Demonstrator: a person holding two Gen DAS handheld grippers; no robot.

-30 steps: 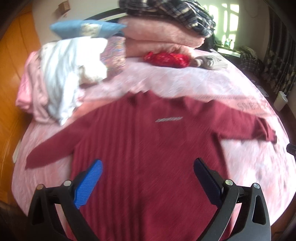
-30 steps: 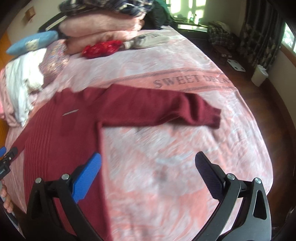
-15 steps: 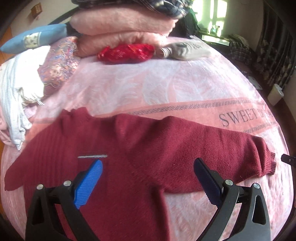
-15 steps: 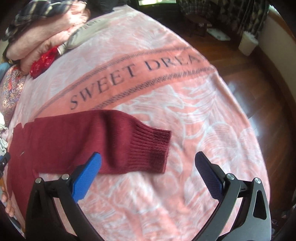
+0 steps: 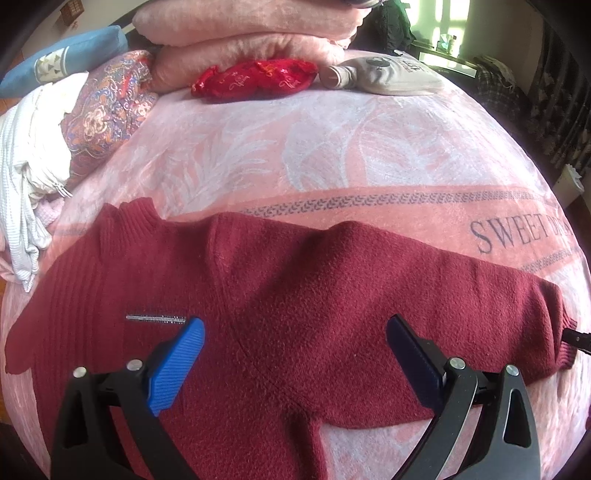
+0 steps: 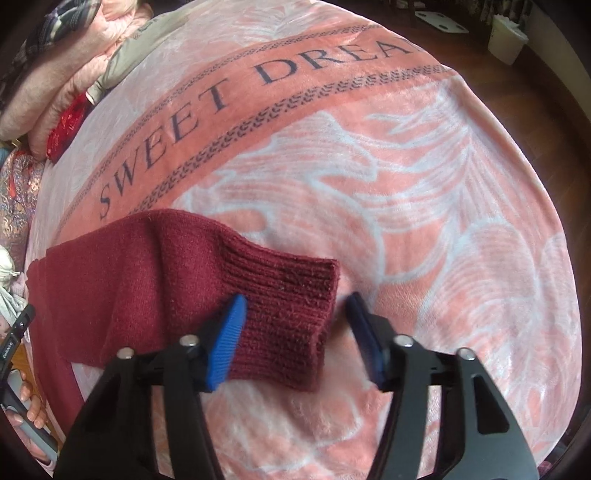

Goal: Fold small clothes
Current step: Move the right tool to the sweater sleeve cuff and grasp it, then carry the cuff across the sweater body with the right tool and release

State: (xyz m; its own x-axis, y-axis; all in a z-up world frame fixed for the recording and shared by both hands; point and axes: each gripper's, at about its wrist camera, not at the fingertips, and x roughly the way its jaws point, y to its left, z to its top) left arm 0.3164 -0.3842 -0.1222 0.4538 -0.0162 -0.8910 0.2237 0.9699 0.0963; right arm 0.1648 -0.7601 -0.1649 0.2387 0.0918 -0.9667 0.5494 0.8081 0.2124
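Note:
A dark red knit sweater (image 5: pixel 280 295) lies flat on the pink bed blanket (image 5: pixel 332 155), its right sleeve stretched out to the right. My left gripper (image 5: pixel 295 328) is open and empty, low over the sweater near the armpit of that sleeve. In the right wrist view the ribbed sleeve cuff (image 6: pixel 288 295) lies between the jaws of my right gripper (image 6: pixel 297 302). The jaws are partly closed around the cuff end, with a gap on the right side; they do not pinch it.
Folded pink blankets (image 5: pixel 251 40), a red pouch (image 5: pixel 255 77), a grey garment (image 5: pixel 391 75), a floral cushion (image 5: pixel 110 114) and white clothes (image 5: pixel 26 147) crowd the head of the bed. A white bin (image 6: pixel 506 33) stands on the wooden floor (image 6: pixel 546 122) to the right.
Both grippers have dropped closer to the sweater. My right gripper has moved onto the sleeve cuff and its jaws have narrowed around it. My left gripper has stayed open.

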